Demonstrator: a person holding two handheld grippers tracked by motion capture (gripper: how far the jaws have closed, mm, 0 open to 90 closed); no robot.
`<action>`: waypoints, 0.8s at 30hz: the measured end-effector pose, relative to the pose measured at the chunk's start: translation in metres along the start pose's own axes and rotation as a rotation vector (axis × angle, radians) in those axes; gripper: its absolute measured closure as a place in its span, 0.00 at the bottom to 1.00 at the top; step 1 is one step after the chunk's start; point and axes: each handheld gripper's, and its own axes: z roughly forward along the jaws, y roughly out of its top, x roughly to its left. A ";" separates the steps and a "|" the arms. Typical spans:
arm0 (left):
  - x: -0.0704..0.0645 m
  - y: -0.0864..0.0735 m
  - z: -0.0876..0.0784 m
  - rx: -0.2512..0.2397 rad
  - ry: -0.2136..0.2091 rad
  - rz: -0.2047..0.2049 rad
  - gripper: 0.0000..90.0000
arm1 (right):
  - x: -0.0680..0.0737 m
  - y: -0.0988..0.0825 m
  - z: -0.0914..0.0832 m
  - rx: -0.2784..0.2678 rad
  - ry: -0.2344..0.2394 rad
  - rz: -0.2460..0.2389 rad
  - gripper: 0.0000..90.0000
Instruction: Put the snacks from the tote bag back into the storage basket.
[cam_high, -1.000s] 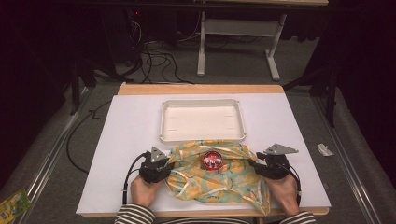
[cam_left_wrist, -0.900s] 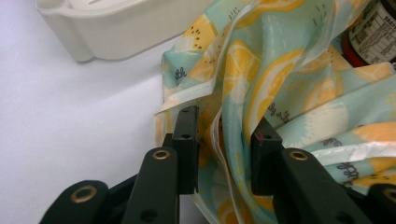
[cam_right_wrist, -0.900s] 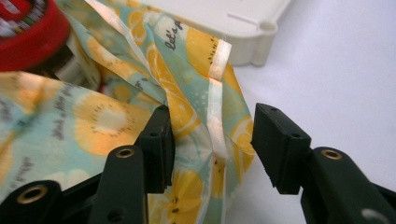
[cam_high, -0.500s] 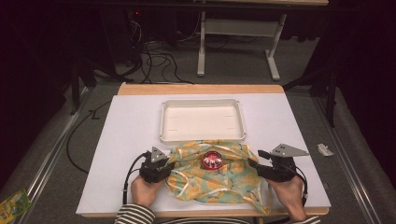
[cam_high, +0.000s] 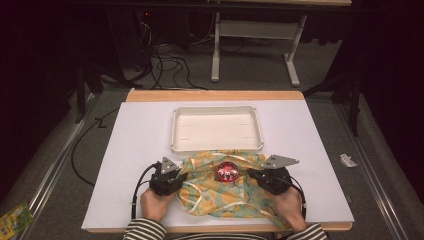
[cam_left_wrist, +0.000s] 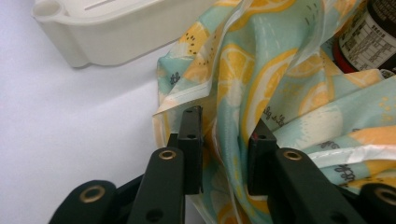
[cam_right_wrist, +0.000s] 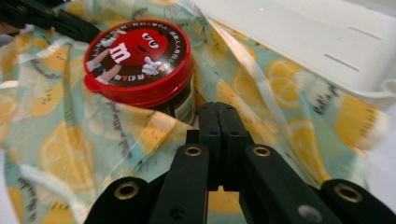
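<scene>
A cloth (cam_high: 220, 192) printed with lemons lies crumpled at the table's near edge. A jar with a red lid (cam_high: 228, 172) stands on it. My left gripper (cam_high: 182, 177) is at the cloth's left edge. In the left gripper view its jaws (cam_left_wrist: 224, 126) have just been closing and hold an upright fold of the cloth (cam_left_wrist: 261, 70). My right gripper (cam_high: 252, 174) is just right of the jar. Its jaws (cam_right_wrist: 218, 109) have just closed and meet flush over the cloth (cam_right_wrist: 60, 154), close beside the jar (cam_right_wrist: 137, 56). No cloth shows between them.
A white shallow tray (cam_high: 216, 148) sits empty just beyond the cloth, its near wall touching the fabric. White table covering (cam_high: 130, 150) spreads to both sides. The floor behind holds cables and a desk frame (cam_high: 255, 35).
My right gripper has moved left toward the jar and its jaws have come together. The left gripper has stayed at the cloth's left edge.
</scene>
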 end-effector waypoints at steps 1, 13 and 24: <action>0.000 0.000 0.000 -0.002 -0.001 0.001 0.83 | 0.001 0.001 0.005 0.011 -0.002 -0.001 1.00; 0.001 0.000 -0.002 -0.011 -0.025 0.004 0.93 | -0.011 -0.002 0.033 0.133 -0.059 0.031 1.00; 0.007 0.000 -0.006 -0.019 -0.030 -0.012 0.94 | -0.039 -0.026 0.020 0.169 -0.146 0.113 1.00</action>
